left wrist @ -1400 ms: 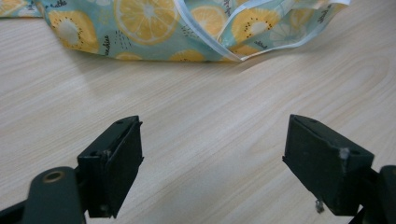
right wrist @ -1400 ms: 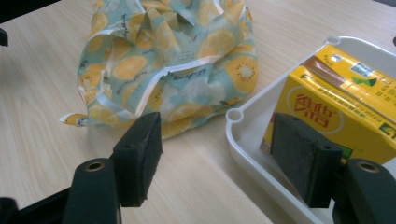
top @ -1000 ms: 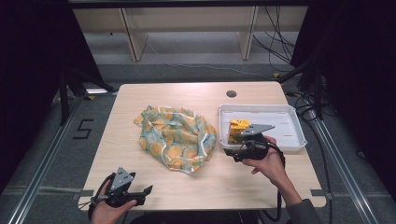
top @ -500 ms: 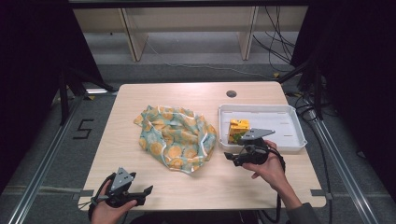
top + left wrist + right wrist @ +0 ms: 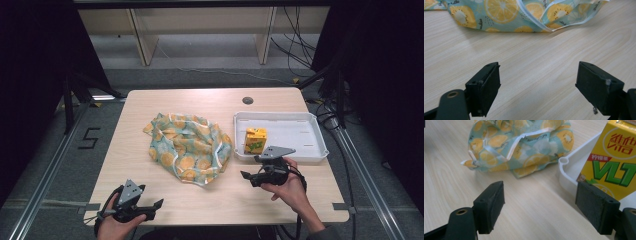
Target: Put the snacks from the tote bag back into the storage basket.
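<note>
The right gripper [image 5: 250, 176] has backed off the yellow lemon-tea carton [image 5: 255, 140] standing in the white plastic tray [image 5: 320, 142] by the tabletop's right edge, jaws spread and empty, so a careless swing could topple it.

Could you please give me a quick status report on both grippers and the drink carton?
Left gripper open, empty, near table edge. Right gripper open, empty, beside tray. Drink carton upright in tray. Fruit-print cloth bunched mid-table, not blocking.
</note>
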Motion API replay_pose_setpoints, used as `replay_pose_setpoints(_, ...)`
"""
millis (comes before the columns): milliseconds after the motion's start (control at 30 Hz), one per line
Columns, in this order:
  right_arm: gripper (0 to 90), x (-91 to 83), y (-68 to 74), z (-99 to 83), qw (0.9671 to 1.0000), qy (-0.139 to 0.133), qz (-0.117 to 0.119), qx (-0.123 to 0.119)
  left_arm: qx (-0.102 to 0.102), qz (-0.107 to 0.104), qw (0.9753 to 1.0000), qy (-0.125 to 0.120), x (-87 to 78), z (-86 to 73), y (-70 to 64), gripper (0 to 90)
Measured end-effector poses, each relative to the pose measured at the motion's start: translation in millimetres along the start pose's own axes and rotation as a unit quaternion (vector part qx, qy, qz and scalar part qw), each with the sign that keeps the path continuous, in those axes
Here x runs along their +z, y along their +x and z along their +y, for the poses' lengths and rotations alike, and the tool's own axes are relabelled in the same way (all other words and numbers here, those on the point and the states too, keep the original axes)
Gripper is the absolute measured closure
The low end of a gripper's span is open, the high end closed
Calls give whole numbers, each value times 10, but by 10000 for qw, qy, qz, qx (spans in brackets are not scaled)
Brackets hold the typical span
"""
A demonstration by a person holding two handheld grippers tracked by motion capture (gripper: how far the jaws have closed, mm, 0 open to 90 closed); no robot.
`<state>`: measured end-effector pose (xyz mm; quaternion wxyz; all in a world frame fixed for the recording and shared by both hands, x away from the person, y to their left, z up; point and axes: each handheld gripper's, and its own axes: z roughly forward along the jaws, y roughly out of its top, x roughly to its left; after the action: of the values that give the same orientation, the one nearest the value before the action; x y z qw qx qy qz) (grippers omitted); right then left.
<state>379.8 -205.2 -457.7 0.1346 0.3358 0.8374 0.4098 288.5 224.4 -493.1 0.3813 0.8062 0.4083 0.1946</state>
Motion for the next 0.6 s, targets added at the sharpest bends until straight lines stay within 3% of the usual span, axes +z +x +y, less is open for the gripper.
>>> replay_pose_setpoints(200, 234, -26, 36, -91, 10000, 63, -22, -27, -9, 3, 10000, -29, 3, -1, -2, 189)
replay_pose_setpoints(233, 233, -33, 67, -108, 9999, 67, -51, 114, -3, 1, 10000, -22, 2, 0, -1, 189)
replay_pose_setpoints(267, 231, -34, 46, -122, 10000, 47, -75, 2, -7, 4, 10000, -28, 3, -1, -2, 189)
replay_pose_setpoints(600, 220, -105, 65, -303, 9997, 147, -149, 94, -20, -4, 10000, -89, 12, -10, -8, 189)
